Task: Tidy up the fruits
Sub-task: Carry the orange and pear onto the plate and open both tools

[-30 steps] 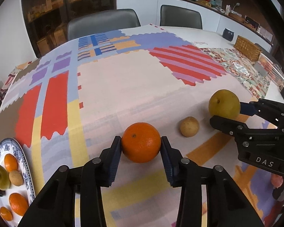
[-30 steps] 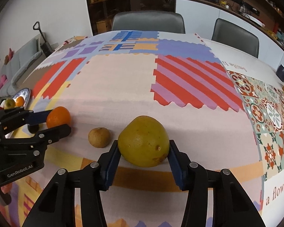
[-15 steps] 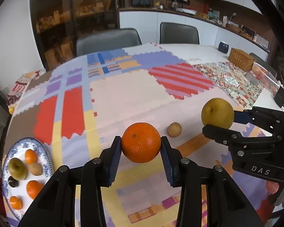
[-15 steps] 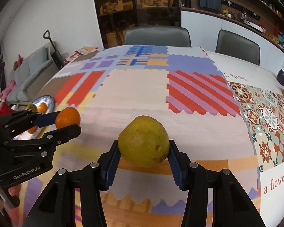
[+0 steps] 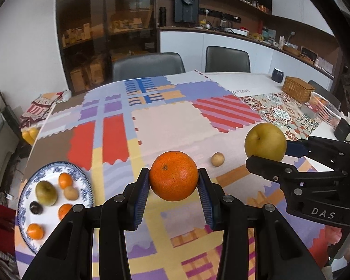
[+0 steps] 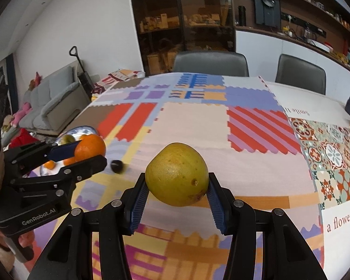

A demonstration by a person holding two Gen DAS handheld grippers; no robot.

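My left gripper (image 5: pixel 173 179) is shut on an orange (image 5: pixel 173 175) and holds it high above the table. My right gripper (image 6: pixel 176 182) is shut on a yellow-green pear (image 6: pixel 176 177), also raised. In the left wrist view the pear (image 5: pixel 265 142) is to the right, in the right gripper (image 5: pixel 268 150). In the right wrist view the orange (image 6: pixel 90 147) is at left, in the left gripper (image 6: pixel 84 151). A blue-patterned plate (image 5: pixel 84 179) with several fruits lies at the lower left. A small brown fruit (image 5: pixel 217 159) lies on the table between the grippers.
The table carries a colourful patchwork cloth (image 5: pixel 170 121). A wicker box (image 5: pixel 297 88), a dark mug (image 5: pixel 277 75) and a white basket (image 5: pixel 326 109) stand at the far right. Two chairs (image 5: pixel 147 66) are behind the table. A small dark fruit (image 6: pixel 116 165) shows in the right wrist view.
Both grippers have risen well above the table with their fruits. The small brown fruit stays on the cloth. The plate has come further into the left wrist view.
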